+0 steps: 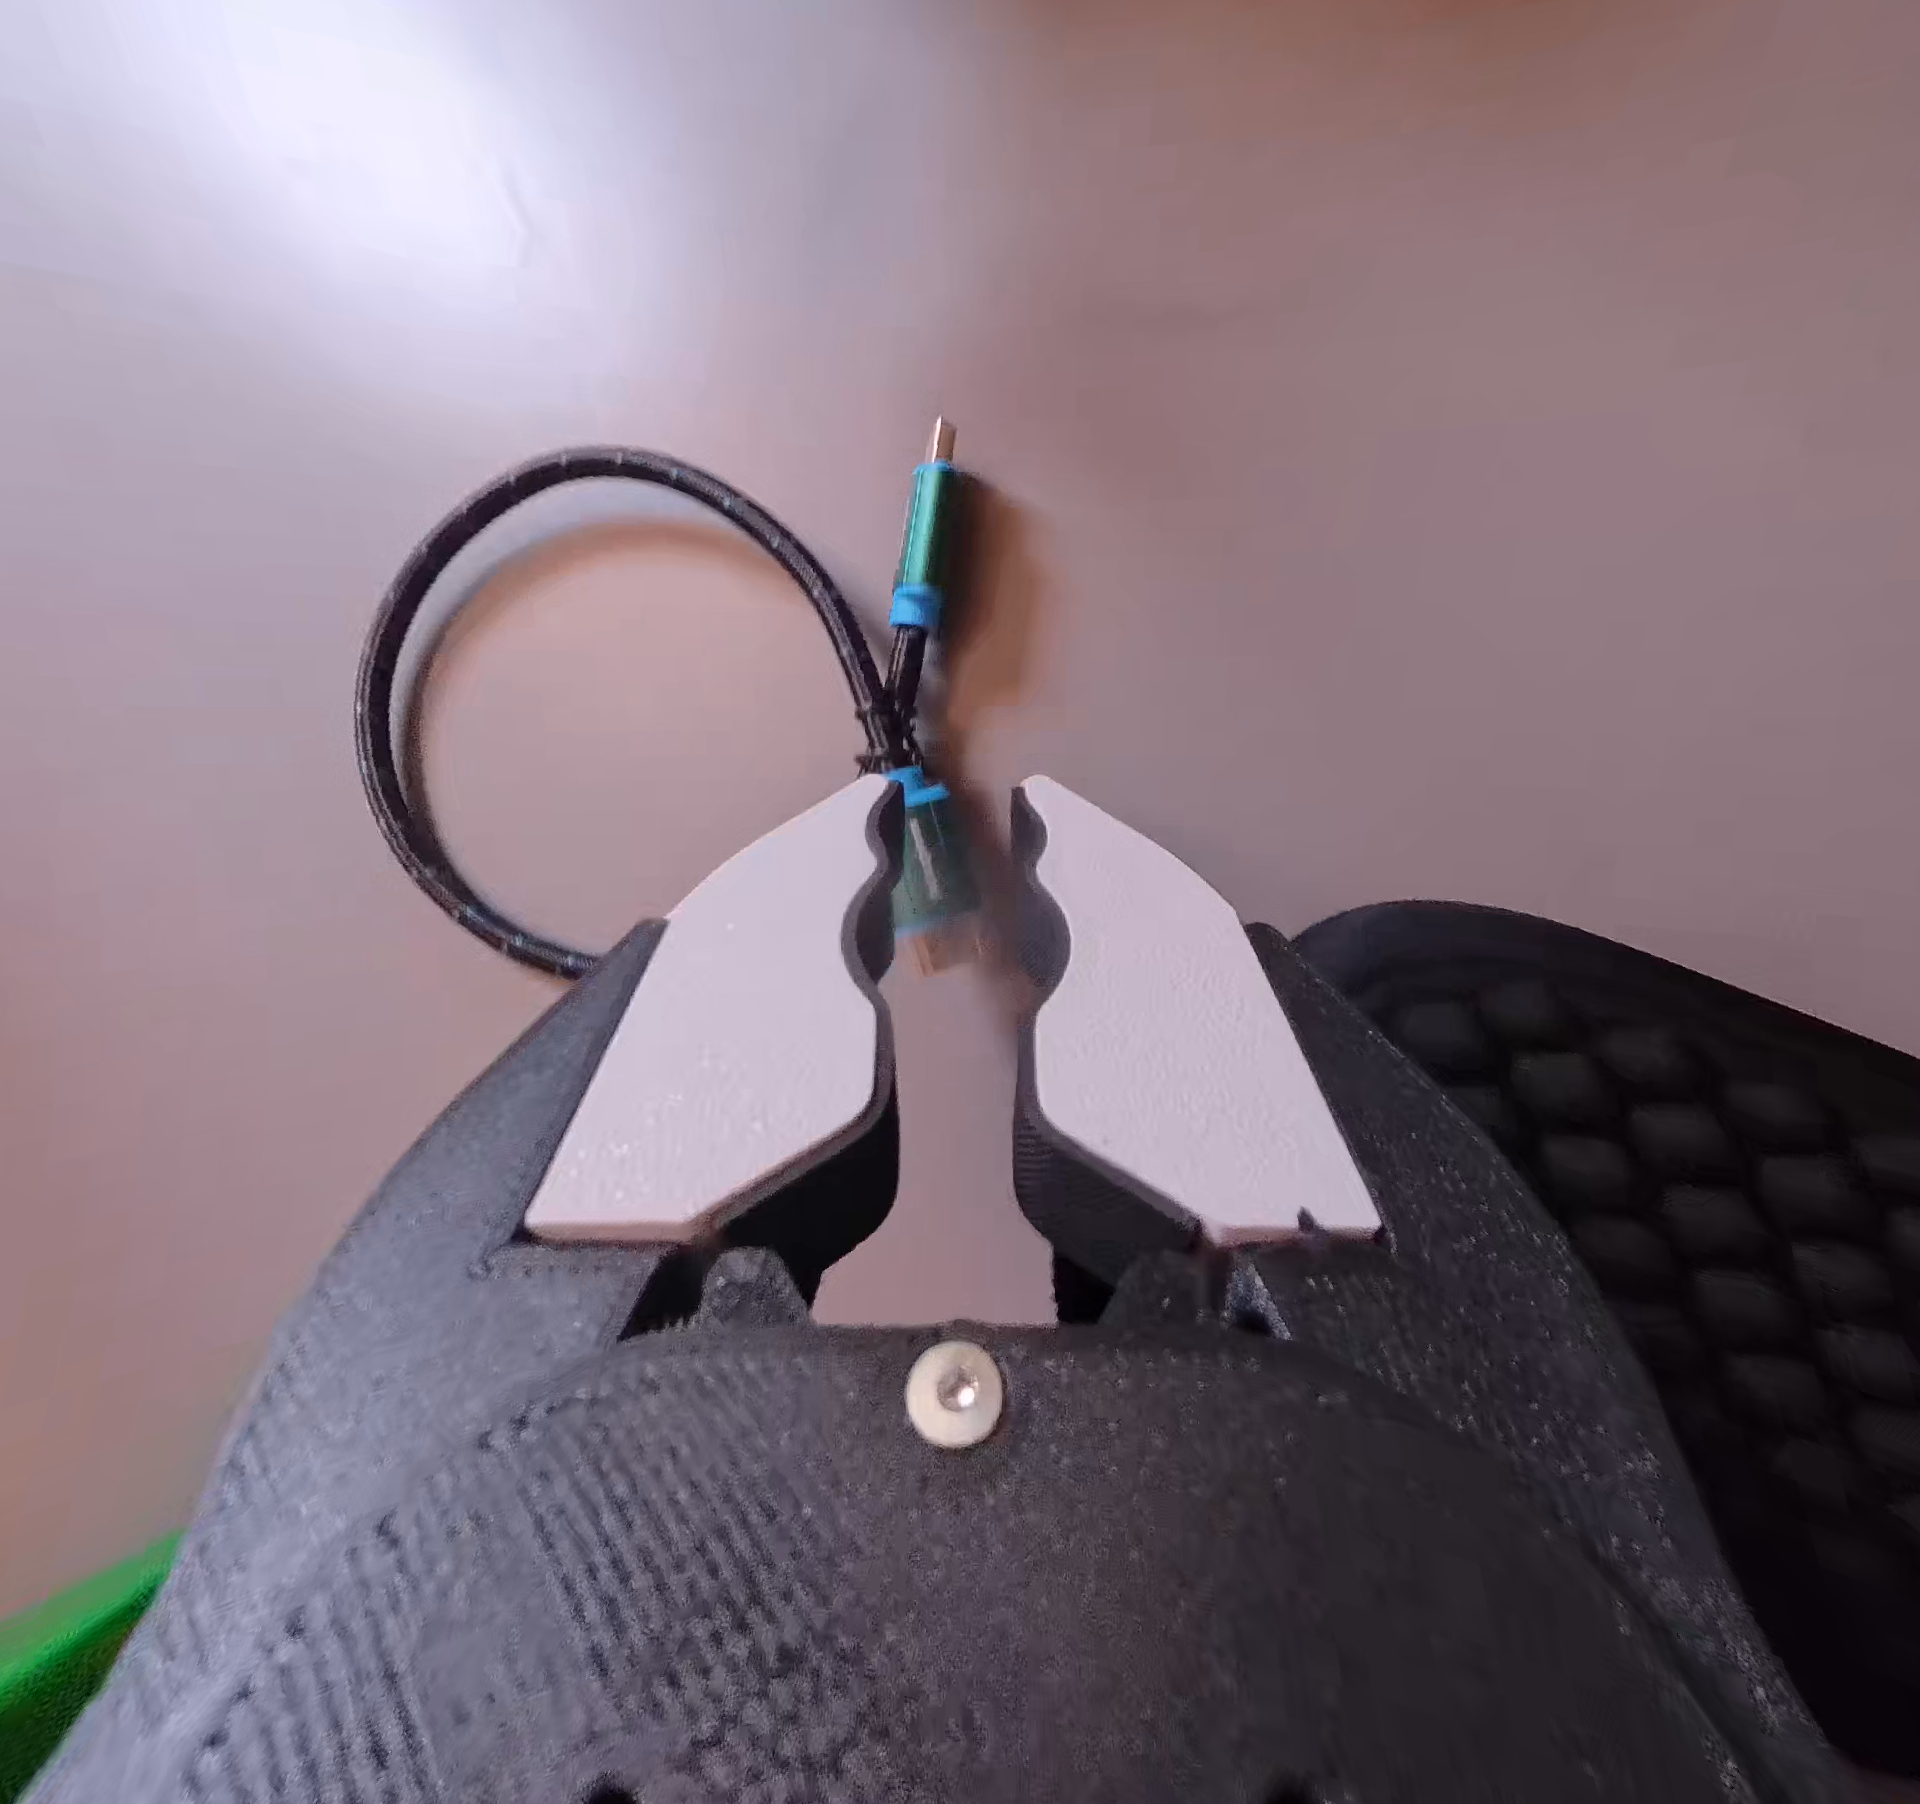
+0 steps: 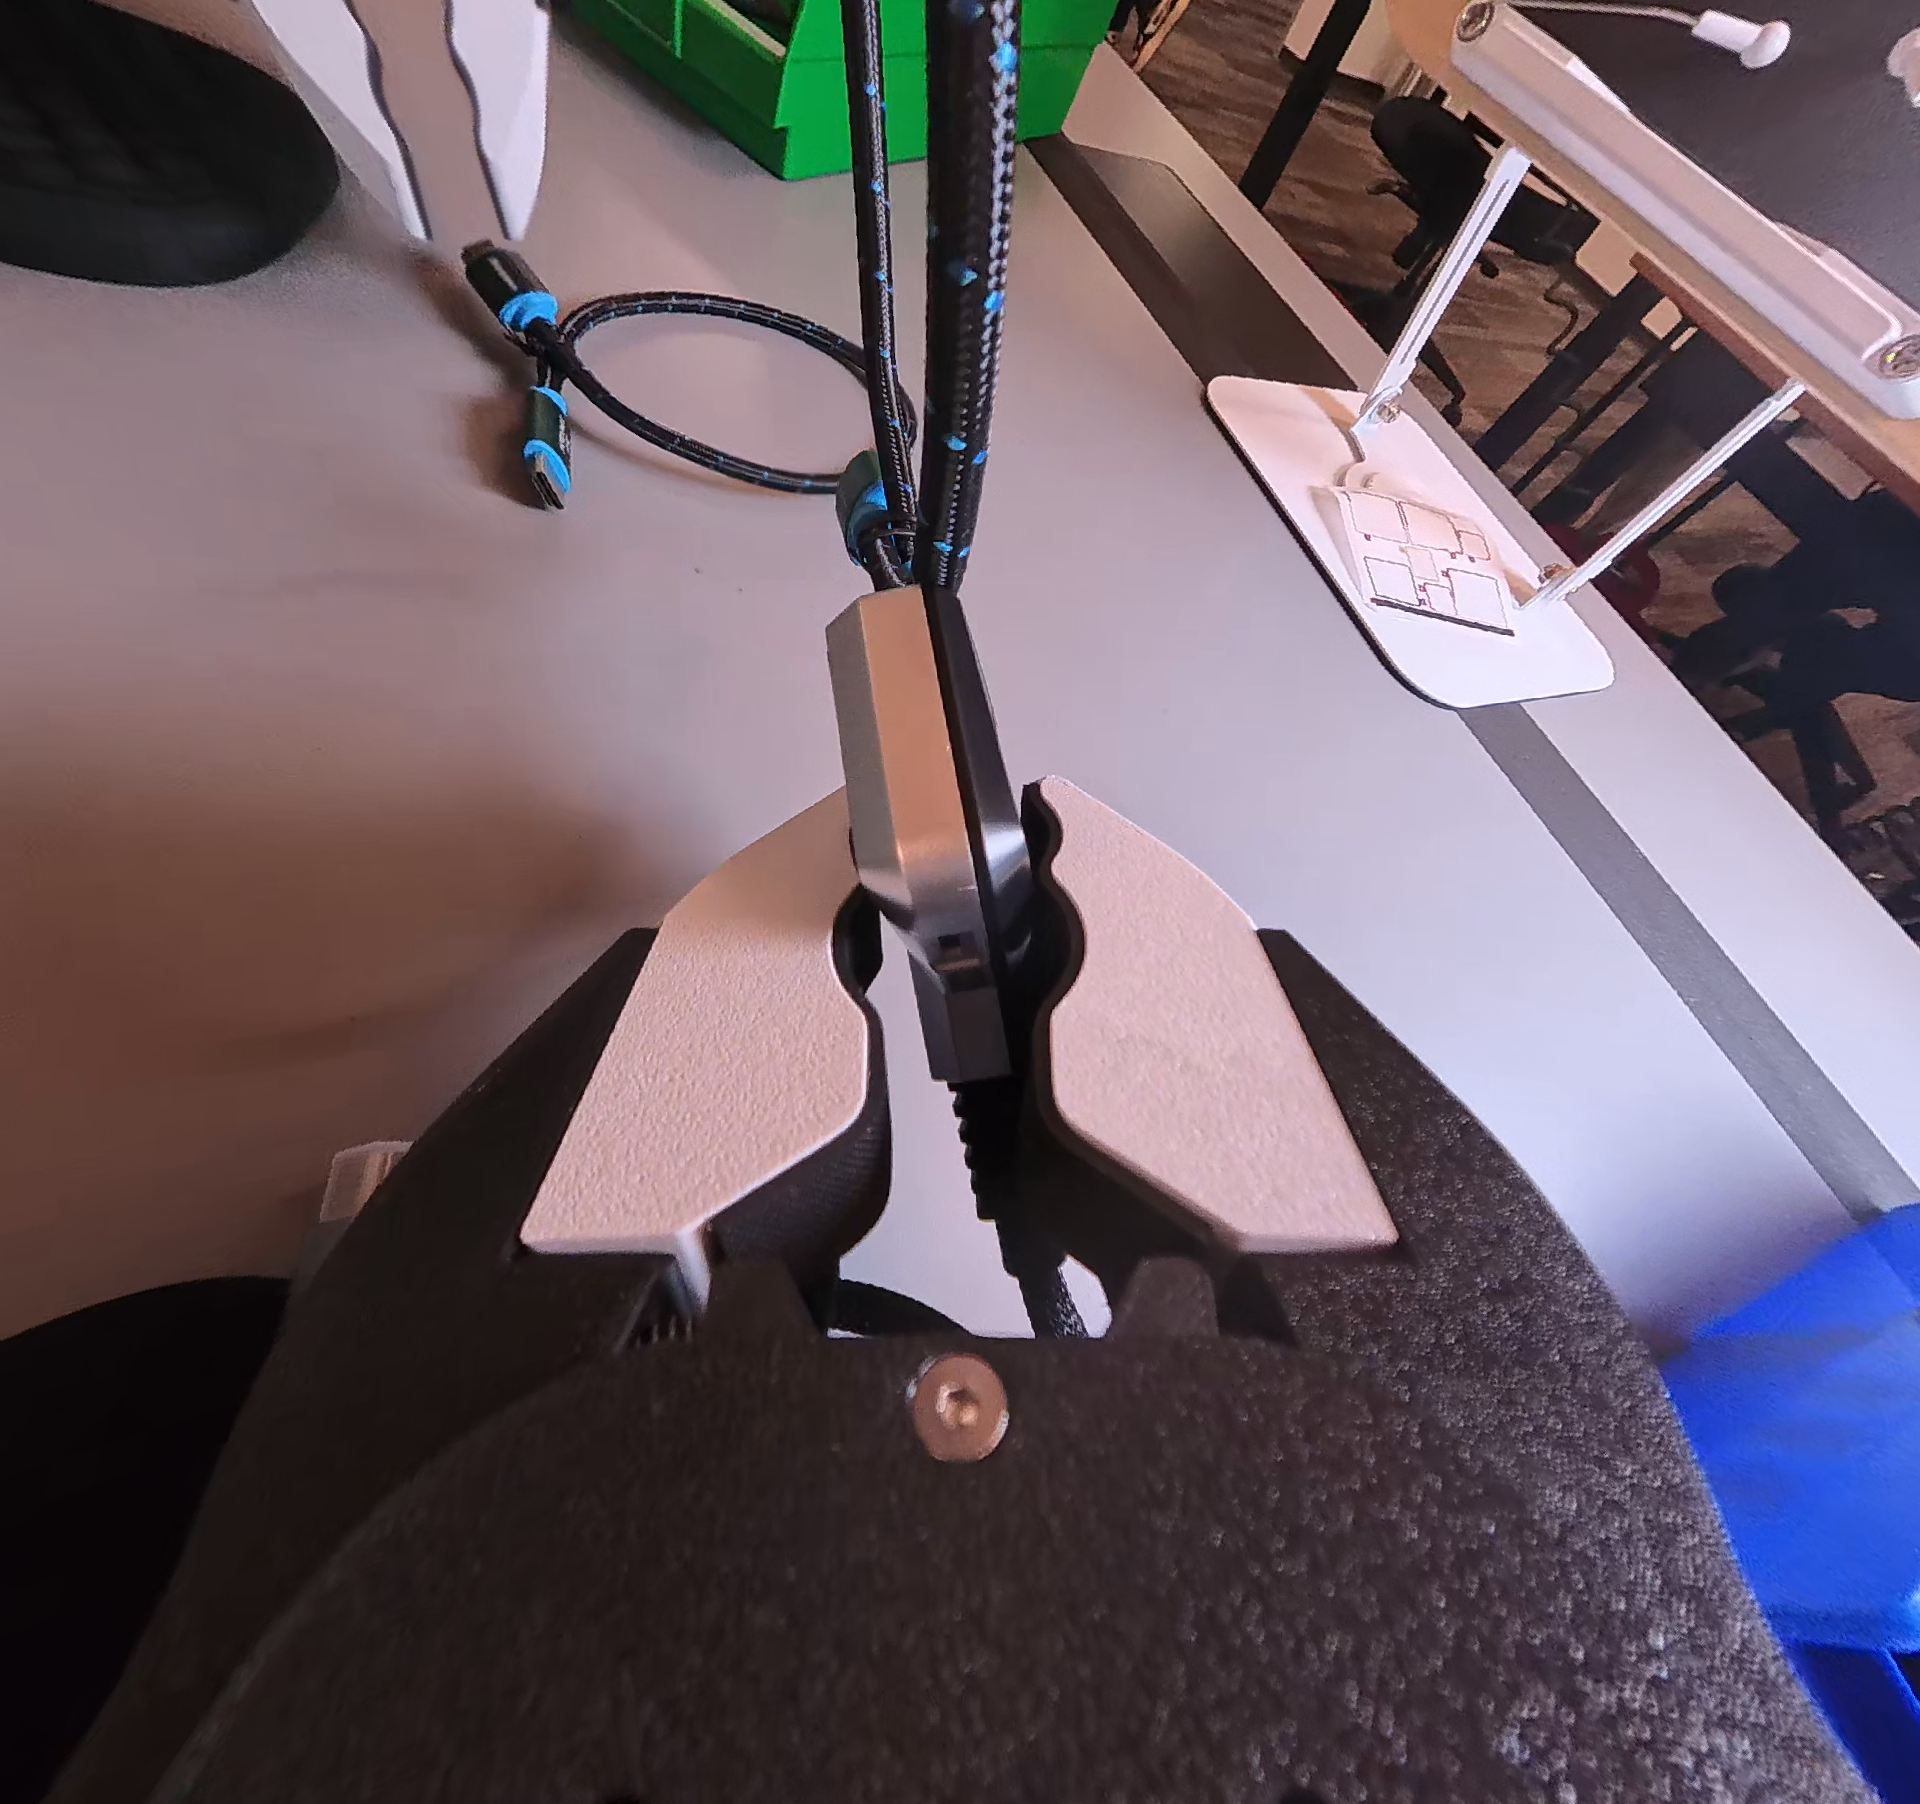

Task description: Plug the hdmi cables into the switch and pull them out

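Observation:
A short black braided cable (image 1: 416, 694) with teal plugs and blue collars lies looped on the grey table (image 1: 1351, 507). My left gripper (image 1: 956, 798) is open above it. One plug (image 1: 925, 881) sits between the fingers with a gap on the right side. The right wrist view shows the left gripper (image 2: 468, 227) just above that cable (image 2: 727, 320), not gripping it. My right gripper (image 2: 945, 798) is shut on a silver-grey hub with a black face (image 2: 904, 746). Black-and-blue braided cables (image 2: 966, 196) run up from the hub's far end.
A green bin (image 2: 935, 40) stands at the back of the table. A black mesh pad (image 1: 1662, 1131) lies beside the left gripper. A white stand base with a paper marker (image 2: 1423, 549) sits near the table's right edge. A blue object (image 2: 1808, 1391) is at the lower right. Spacing between my two grippers at the tips: around 25 cm.

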`<state>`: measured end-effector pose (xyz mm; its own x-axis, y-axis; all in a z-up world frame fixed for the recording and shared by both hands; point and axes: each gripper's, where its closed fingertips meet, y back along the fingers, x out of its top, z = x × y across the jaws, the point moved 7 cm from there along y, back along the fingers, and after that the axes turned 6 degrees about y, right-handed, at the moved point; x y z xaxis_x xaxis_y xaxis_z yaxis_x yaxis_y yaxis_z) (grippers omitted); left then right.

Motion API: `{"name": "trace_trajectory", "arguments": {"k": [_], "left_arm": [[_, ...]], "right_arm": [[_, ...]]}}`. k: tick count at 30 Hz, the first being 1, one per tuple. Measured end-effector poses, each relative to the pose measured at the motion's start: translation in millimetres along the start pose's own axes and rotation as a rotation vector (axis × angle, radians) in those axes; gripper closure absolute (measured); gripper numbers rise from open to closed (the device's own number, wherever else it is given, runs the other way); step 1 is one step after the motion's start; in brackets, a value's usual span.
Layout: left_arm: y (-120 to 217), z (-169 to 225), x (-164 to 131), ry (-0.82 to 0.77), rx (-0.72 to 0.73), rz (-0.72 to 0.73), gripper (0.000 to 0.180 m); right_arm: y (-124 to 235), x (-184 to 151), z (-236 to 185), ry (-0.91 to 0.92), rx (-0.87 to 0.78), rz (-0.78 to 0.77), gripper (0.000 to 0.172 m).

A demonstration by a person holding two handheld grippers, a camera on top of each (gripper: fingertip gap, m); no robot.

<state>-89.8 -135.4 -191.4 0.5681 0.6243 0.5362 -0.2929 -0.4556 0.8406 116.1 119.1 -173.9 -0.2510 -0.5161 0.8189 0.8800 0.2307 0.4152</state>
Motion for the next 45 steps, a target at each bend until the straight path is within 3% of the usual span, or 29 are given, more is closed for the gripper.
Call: {"name": "trace_trajectory", "arguments": {"k": [7,12,19,22,25,28,31,36,40,45], "left_arm": [[-5.3,2.3,-31.6,0.09,0.092,-0.04,0.145],[-13.9,5.8,-27.4,0.077,0.128,-0.013,0.159],[-19.3,24.0,-8.3,0.089,0.117,0.097,0.159],[-23.5,50.1,-0.8,-0.032,-0.021,0.133,0.143],[-16.5,60.1,5.1,-0.101,-0.101,0.232,0.148],[-8.5,43.0,0.8,-0.121,-0.028,0.235,0.149],[-10.1,22.8,-8.2,-0.254,0.11,0.119,0.149],[-24.6,19.3,-4.3,-0.46,0.141,0.031,0.143],[-35.3,25.9,5.5,-0.606,0.192,0.086,0.142],[-42.4,30.9,13.5,-0.591,0.203,0.214,0.14]], "right_arm": [[-2.4,-0.5,-0.5,-0.004,0.002,-0.008,0.147],[-2.3,-0.9,0.4,-0.012,-0.003,-0.008,0.147],[-2.4,-2.2,1.0,-0.018,-0.004,-0.012,0.147],[-2.6,-2.8,1.0,-0.02,-0.002,-0.014,0.147],[-3.0,-3.5,1.1,-0.024,0.001,-0.016,0.147],[-2.9,-3.5,1.3,-0.027,0.001,-0.015,0.147],[-3.5,-3.8,1.6,-0.033,0.001,-0.015,0.147],[-2.8,-4.8,2.7,-0.038,-0.009,-0.018,0.147],[-2.9,-6.2,3.9,-0.05,-0.007,-0.012,0.147],[-4.4,-7.7,3.7,-0.051,-0.001,-0.017,0.147]]}}
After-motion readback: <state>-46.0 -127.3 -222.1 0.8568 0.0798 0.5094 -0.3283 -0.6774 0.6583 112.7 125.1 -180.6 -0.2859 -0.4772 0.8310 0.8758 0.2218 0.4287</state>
